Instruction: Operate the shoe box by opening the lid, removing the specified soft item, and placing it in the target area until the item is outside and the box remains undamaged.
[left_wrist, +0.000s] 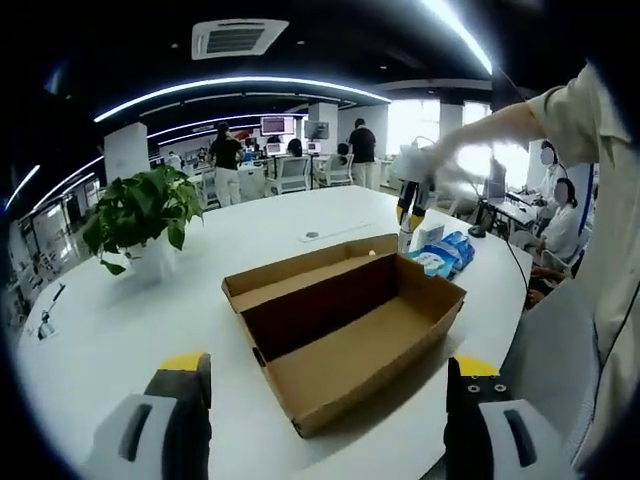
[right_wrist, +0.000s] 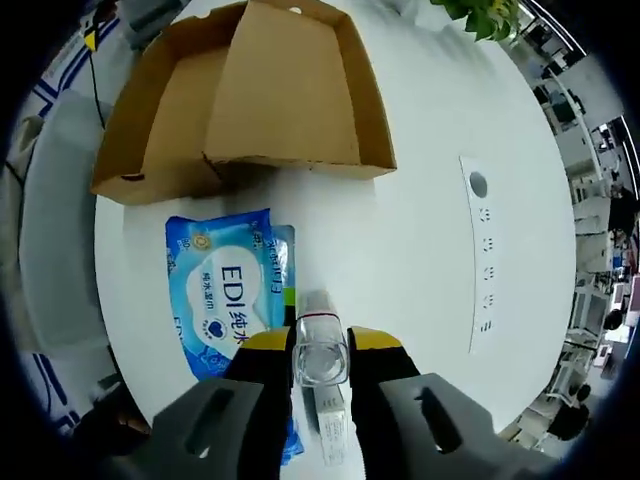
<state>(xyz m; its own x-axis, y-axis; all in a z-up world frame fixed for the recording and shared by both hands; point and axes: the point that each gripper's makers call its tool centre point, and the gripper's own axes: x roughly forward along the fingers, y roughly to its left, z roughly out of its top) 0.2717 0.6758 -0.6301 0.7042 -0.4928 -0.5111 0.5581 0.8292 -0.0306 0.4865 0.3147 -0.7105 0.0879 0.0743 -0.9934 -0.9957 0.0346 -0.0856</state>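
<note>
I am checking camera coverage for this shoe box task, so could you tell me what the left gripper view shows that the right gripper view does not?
Left gripper view alone: the inside of the open, empty shoe box, a potted plant in its pot, people standing far back in the office, and the left gripper with its jaws spread wide.

Right gripper view alone: the right gripper shut on a small clear bottle, and a row of sockets set into the table.

Both: the shoe box, the blue wipes pack beside it, and the white table.
</note>
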